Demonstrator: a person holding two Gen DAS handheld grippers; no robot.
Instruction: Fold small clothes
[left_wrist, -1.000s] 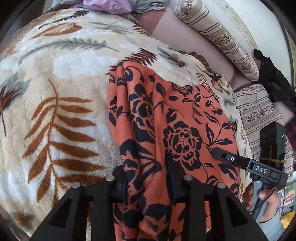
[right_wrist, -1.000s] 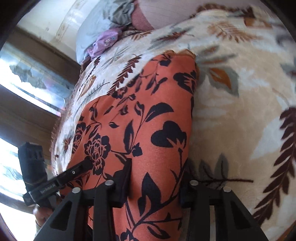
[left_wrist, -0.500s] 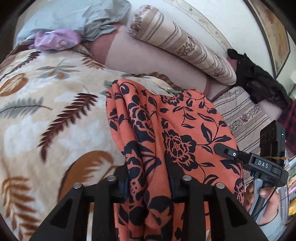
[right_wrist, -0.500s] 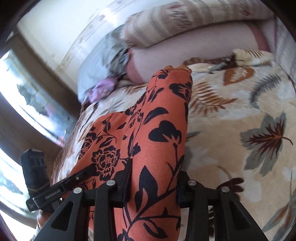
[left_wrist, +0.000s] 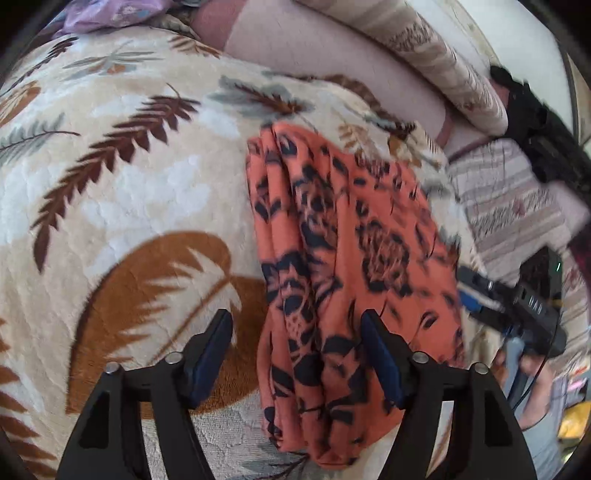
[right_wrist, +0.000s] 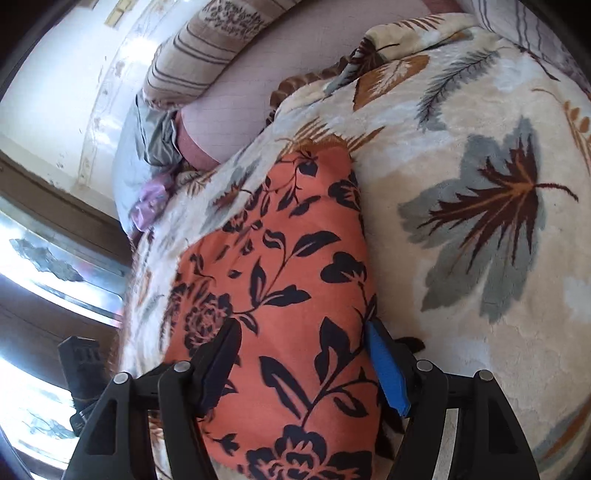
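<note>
An orange cloth with black flowers lies folded in a long strip on a leaf-patterned blanket. My left gripper hovers over its near end. Its jaws stand apart and are closing, the left pad off the cloth over bare blanket. In the right wrist view the same cloth fills the gap of my right gripper. Those jaws are opening, and the blue pad sits at the cloth's right edge. The right gripper also shows at the cloth's far side, a hand under it.
A striped bolster and a pink pillow line the bed's far edge. A purple garment and a grey one lie at the head. Black clothing sits at the right. A window is left of the bed.
Both grippers' jaws have spread and let go of the orange cloth. Both hands carried it across the blanket, and it now lies there in a narrower, folded strip.
</note>
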